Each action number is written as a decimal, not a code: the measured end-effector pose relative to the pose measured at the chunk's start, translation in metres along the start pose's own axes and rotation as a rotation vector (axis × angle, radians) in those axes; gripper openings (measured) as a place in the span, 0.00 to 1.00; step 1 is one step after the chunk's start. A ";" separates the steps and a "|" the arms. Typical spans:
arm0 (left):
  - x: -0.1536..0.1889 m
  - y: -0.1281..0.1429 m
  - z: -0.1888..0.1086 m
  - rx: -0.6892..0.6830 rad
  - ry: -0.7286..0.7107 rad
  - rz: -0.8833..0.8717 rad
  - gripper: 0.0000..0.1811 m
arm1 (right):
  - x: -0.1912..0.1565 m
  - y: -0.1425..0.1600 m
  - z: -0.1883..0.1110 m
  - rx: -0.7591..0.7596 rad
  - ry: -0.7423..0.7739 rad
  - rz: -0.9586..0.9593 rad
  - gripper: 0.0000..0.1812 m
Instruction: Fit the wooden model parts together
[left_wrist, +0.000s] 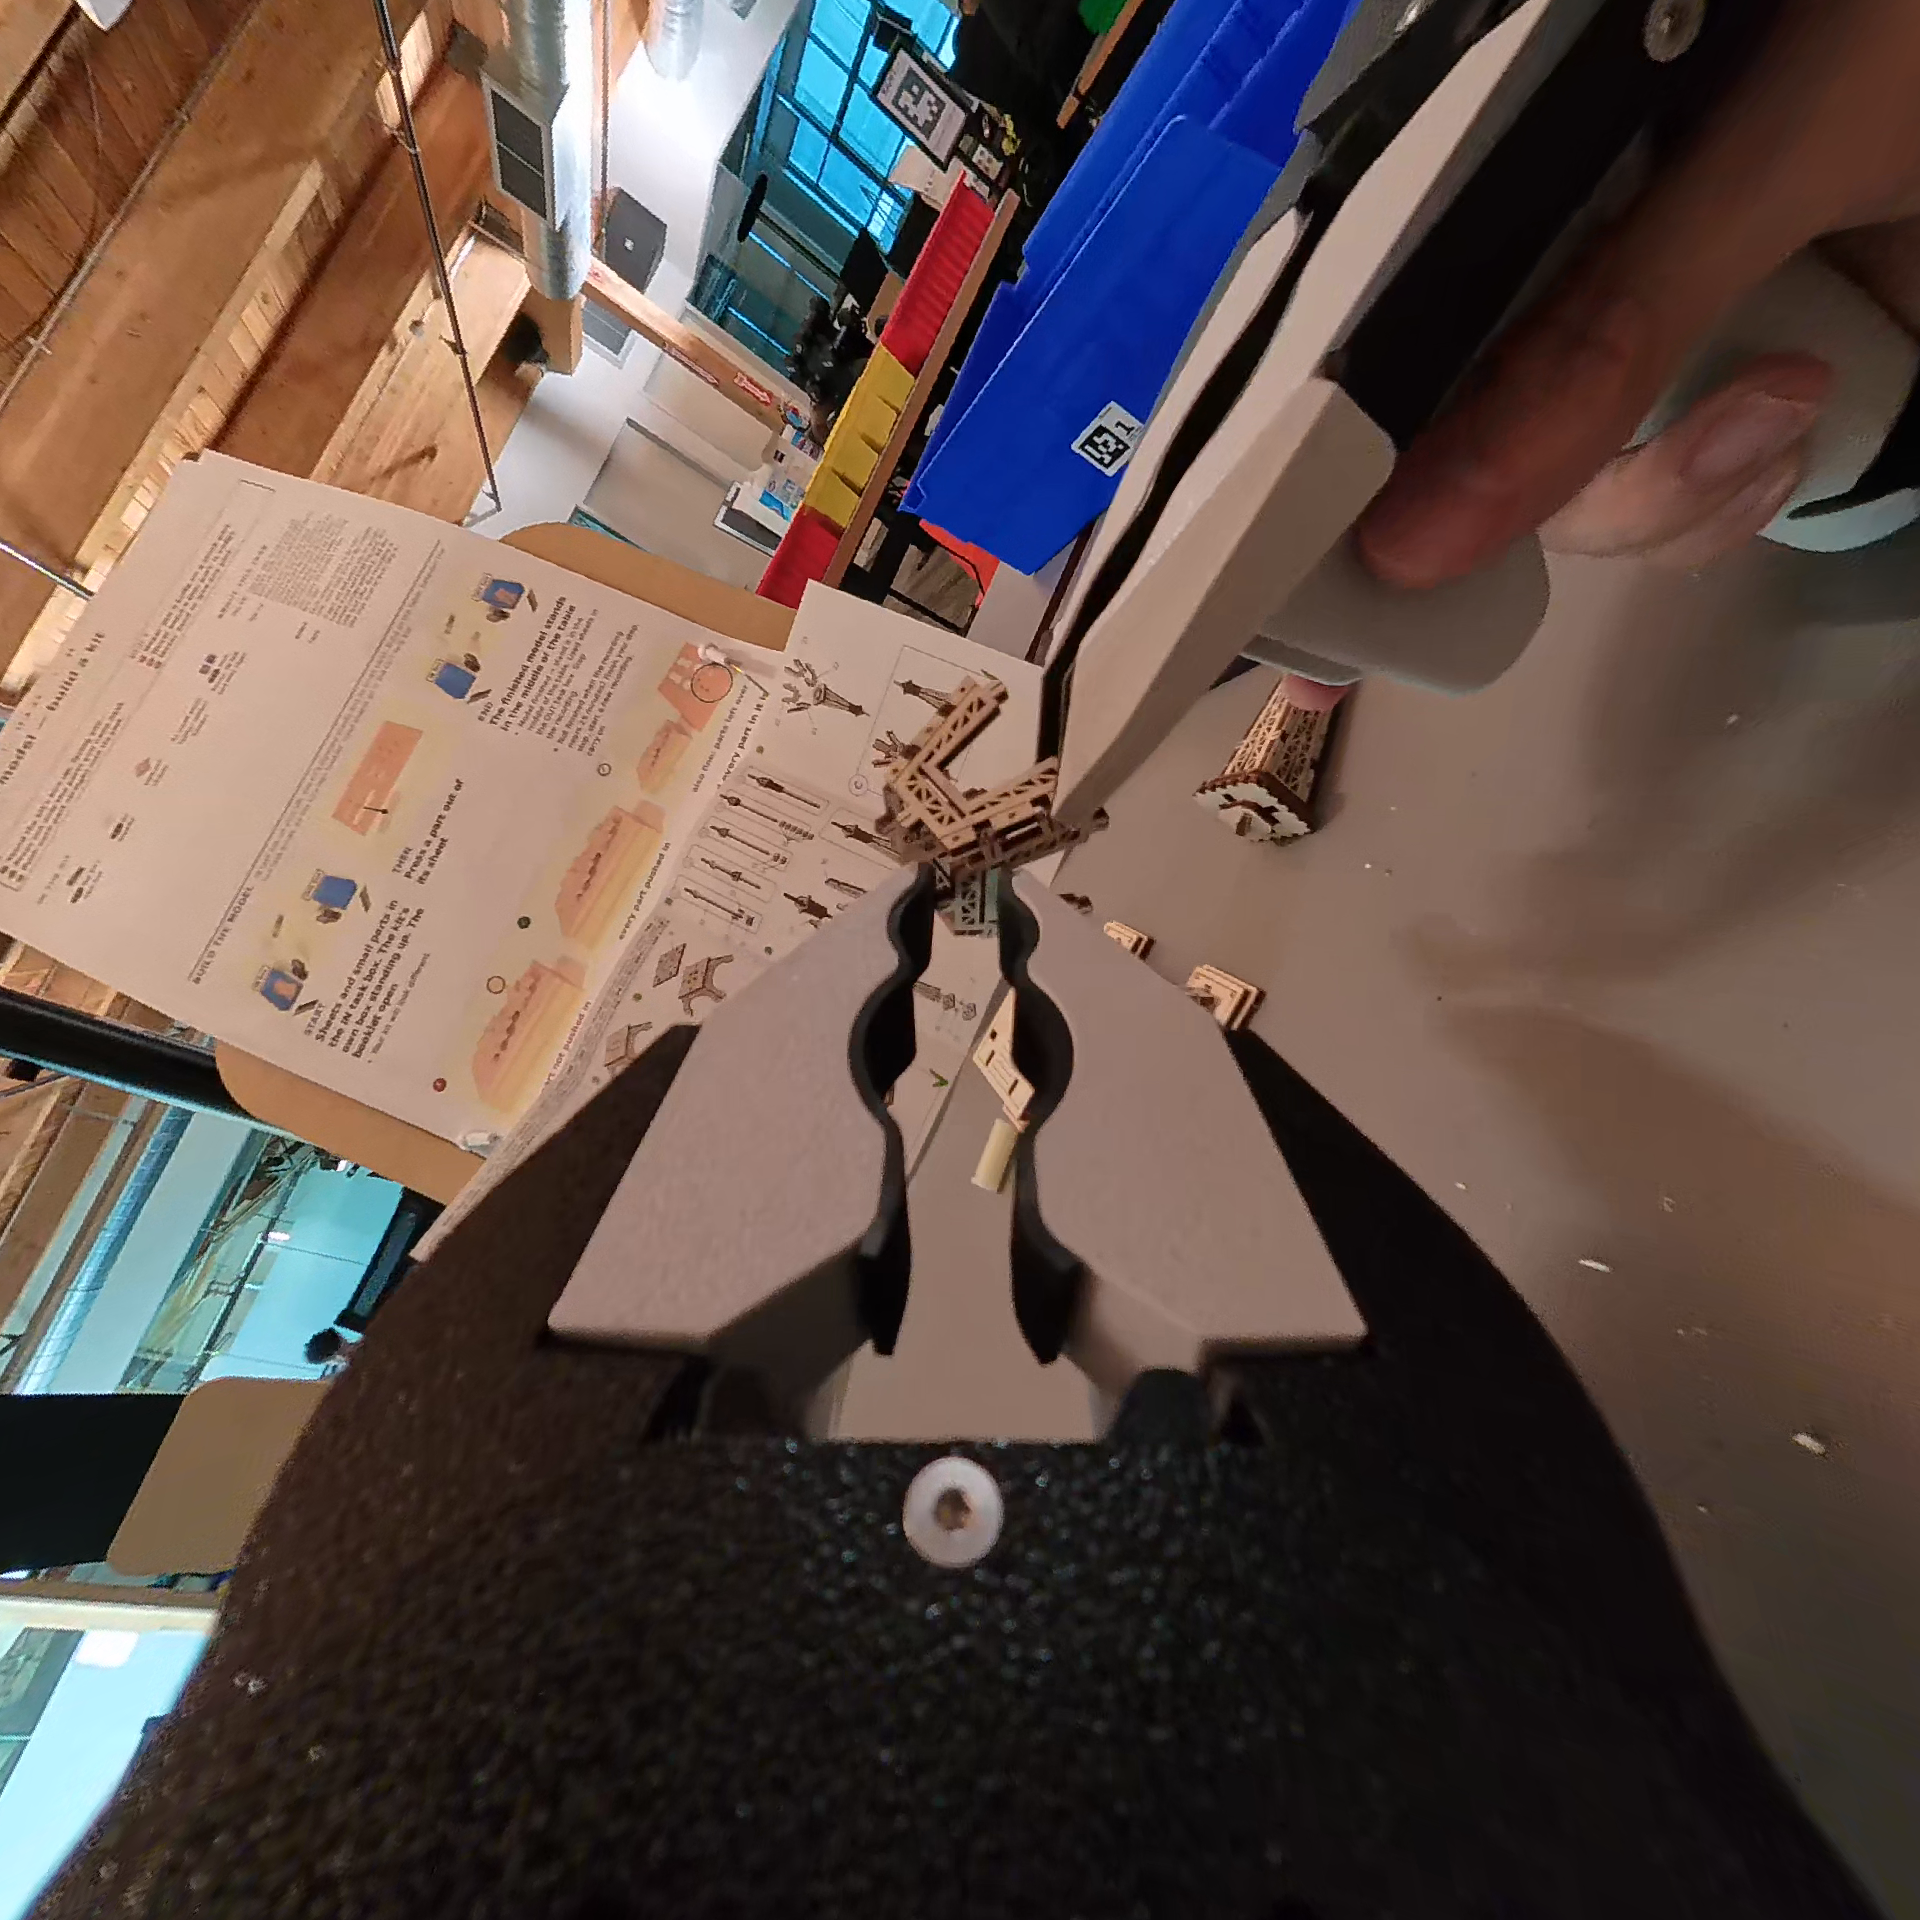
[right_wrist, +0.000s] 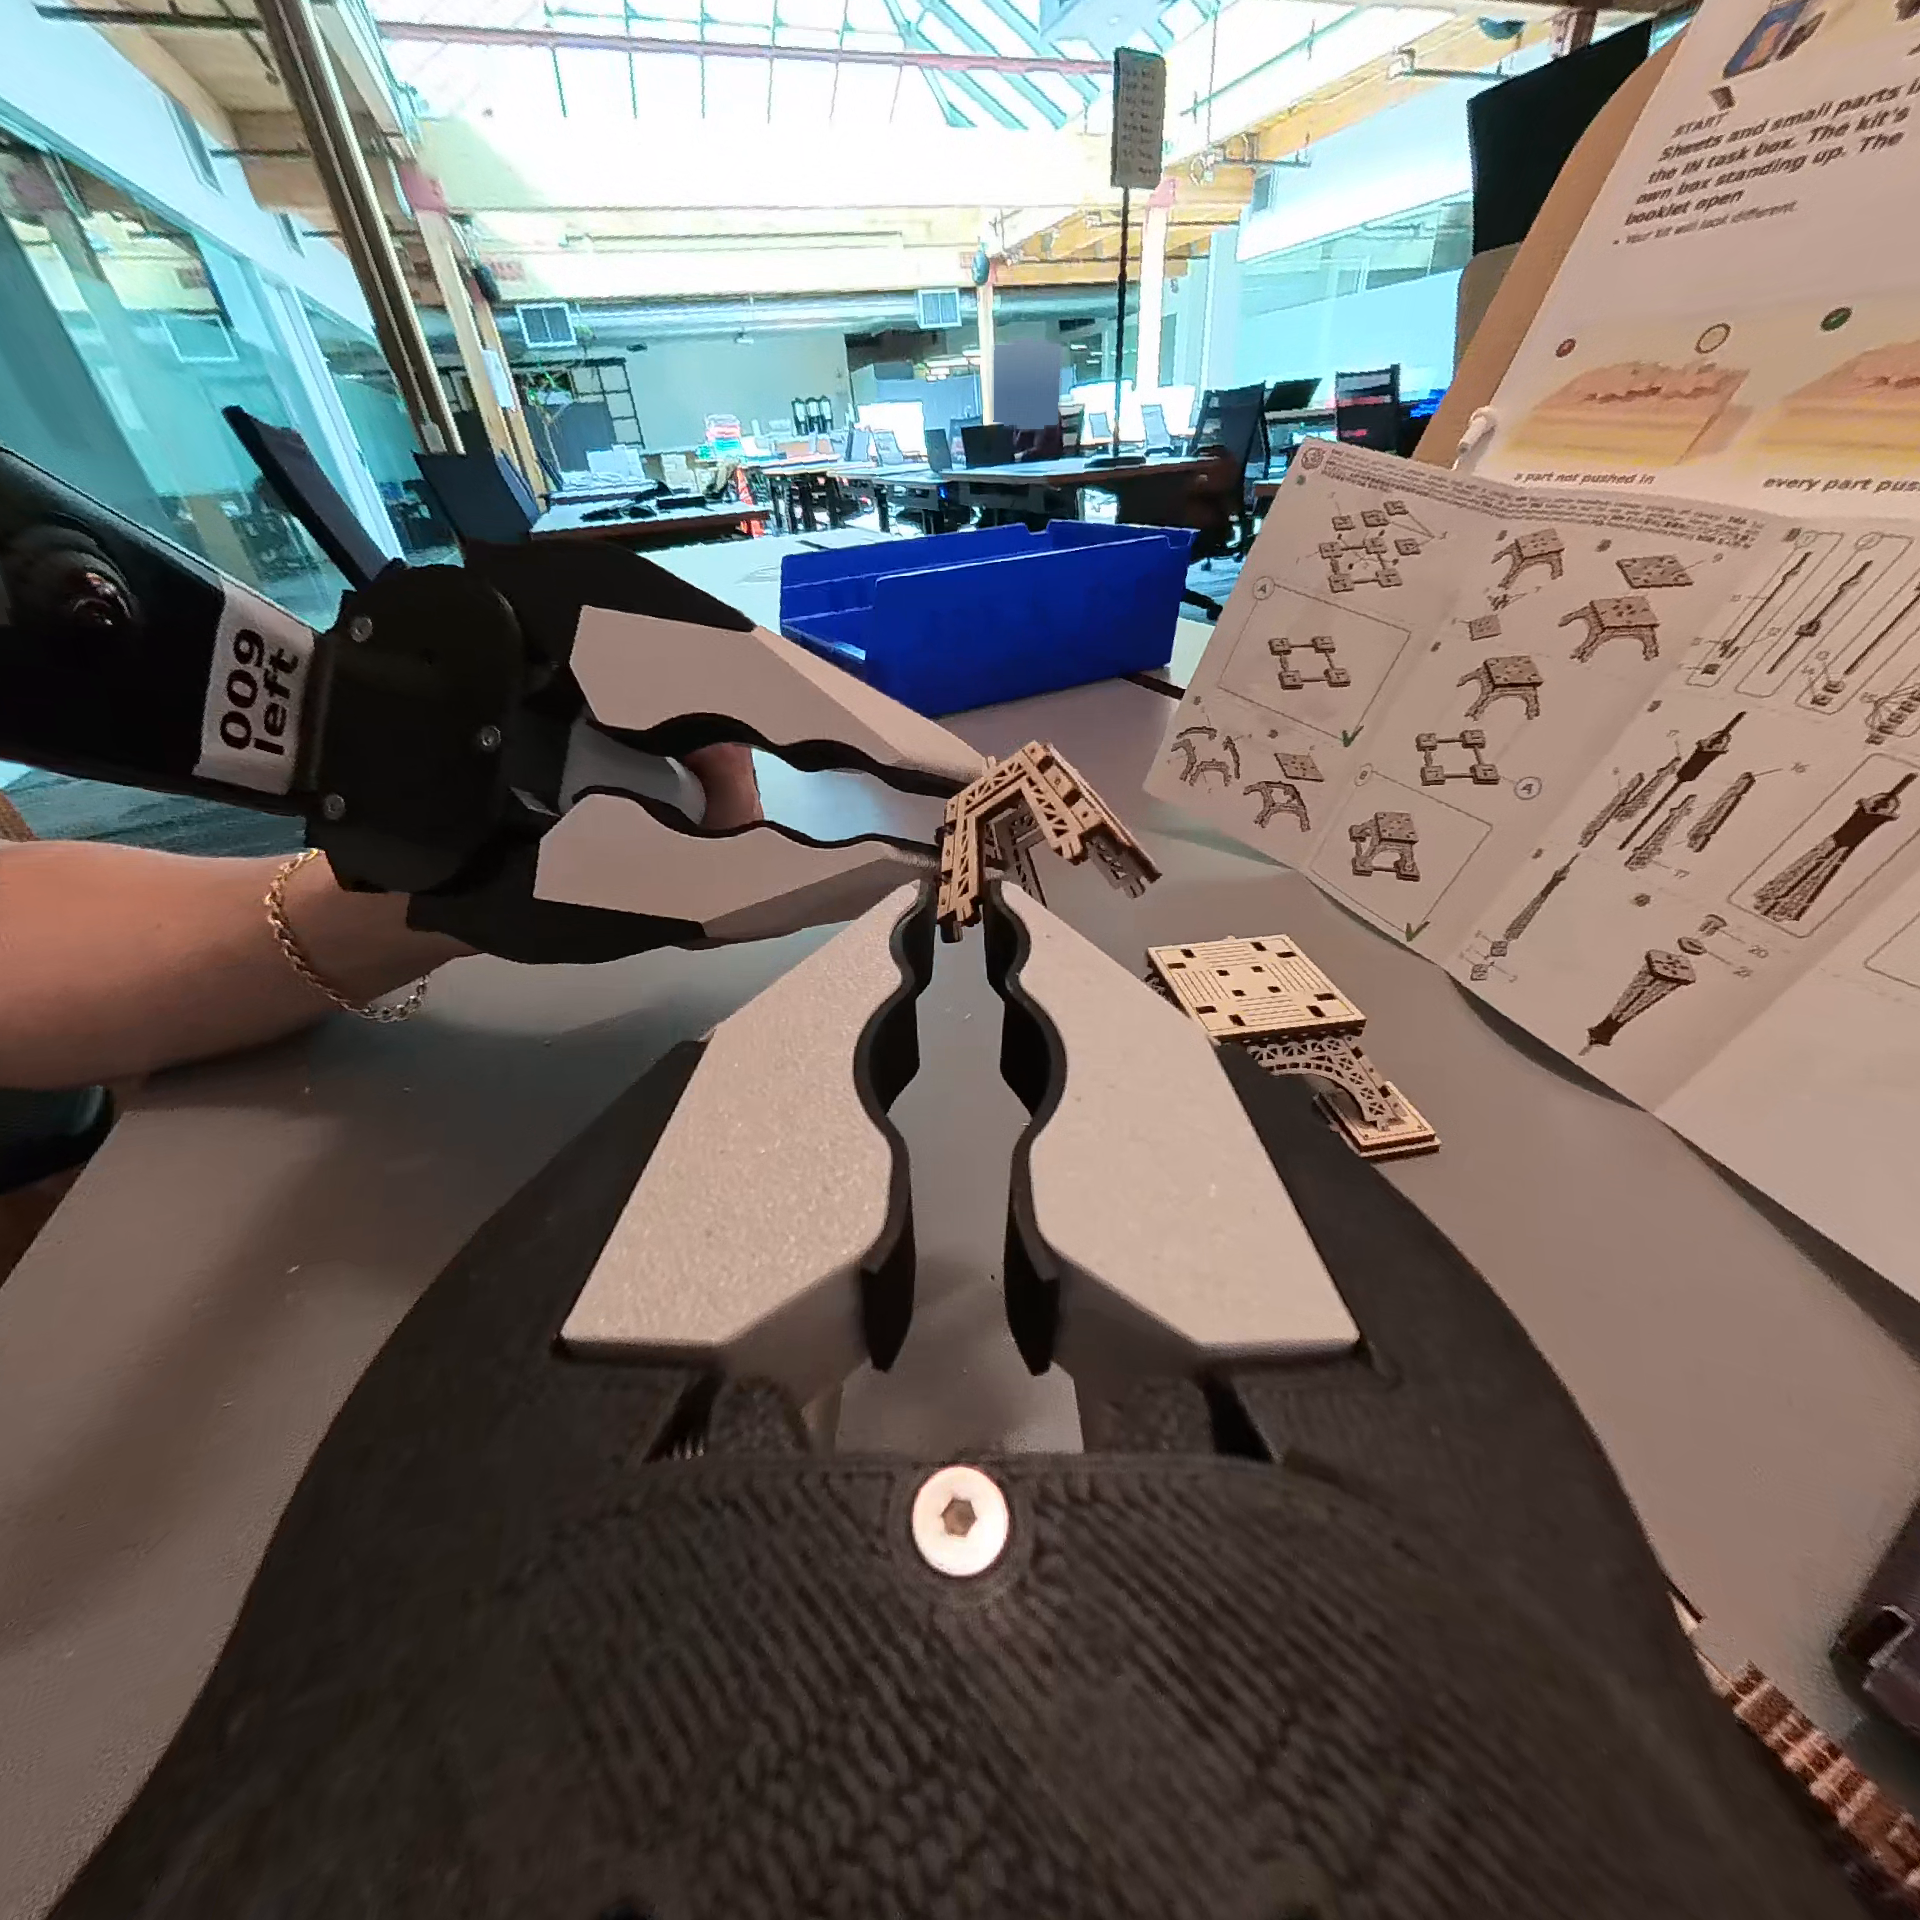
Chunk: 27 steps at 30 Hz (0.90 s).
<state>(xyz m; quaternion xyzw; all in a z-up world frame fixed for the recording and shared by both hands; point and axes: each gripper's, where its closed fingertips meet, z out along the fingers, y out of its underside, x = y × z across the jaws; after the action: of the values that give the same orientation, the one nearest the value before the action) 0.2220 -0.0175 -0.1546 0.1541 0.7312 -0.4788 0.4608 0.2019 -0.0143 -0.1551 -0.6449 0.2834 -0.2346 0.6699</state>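
A small wooden lattice assembly of angled leg pieces (left_wrist: 971, 810) is held in the air between both grippers. My left gripper (left_wrist: 964, 885) is shut on one lattice leg from below. In the right wrist view the left gripper (right_wrist: 951, 816) comes in from the left and clamps the assembly (right_wrist: 1039, 810). My right gripper (right_wrist: 961, 906) is shut on a lower leg of the same assembly. In the left wrist view the right gripper (left_wrist: 1060, 795) reaches in from the upper right, held by a hand. A wooden platform with an arch (right_wrist: 1262, 997) lies on the grey table (right_wrist: 312, 1195).
A wooden tower section (left_wrist: 1273, 764) lies on the table, with loose small parts (left_wrist: 1226, 992) and a peg (left_wrist: 992, 1158) nearby. An open instruction booklet (right_wrist: 1558, 748) stands at the right against cardboard. A blue bin (right_wrist: 987, 613) sits behind. A forearm with a bracelet (right_wrist: 156, 966) rests at the left. Both grippers' tips are close together, under 4 cm apart.
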 end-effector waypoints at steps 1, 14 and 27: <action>0.000 0.000 0.000 0.000 0.005 -0.008 0.05 | 0.000 0.000 0.000 0.002 -0.005 0.006 0.04; 0.000 0.000 0.000 -0.062 -0.027 0.065 0.05 | 0.007 -0.001 0.000 -0.054 0.200 -0.335 0.15; 0.013 0.003 0.005 -0.098 0.033 -0.061 0.05 | 0.010 0.006 0.002 -0.128 0.301 -0.577 0.05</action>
<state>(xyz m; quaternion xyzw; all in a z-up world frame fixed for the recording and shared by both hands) 0.2197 -0.0233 -0.1672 0.1169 0.7655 -0.4537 0.4410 0.2107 -0.0193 -0.1616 -0.6974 0.1988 -0.4891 0.4846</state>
